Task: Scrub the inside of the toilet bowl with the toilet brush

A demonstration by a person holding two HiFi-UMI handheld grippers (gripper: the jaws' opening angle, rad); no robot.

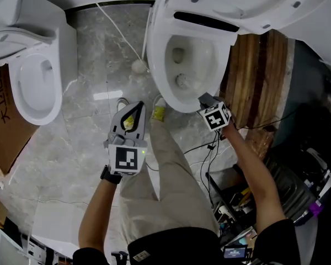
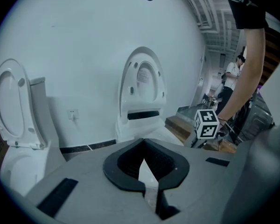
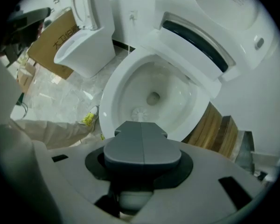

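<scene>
The white toilet bowl stands open with its lid up, and the right gripper view looks down into that bowl. The brush's white bristle head rests low inside it, near the front wall. My right gripper hangs over the bowl's near rim, its jaws shut on the brush's white handle. My left gripper is held over the floor left of the bowl, open and holding nothing.
A second toilet and a cardboard box stand at the left. Wooden steps flank the bowl's right side, with cables and clutter below them. My yellow shoes are at the bowl's base. A person stands far off.
</scene>
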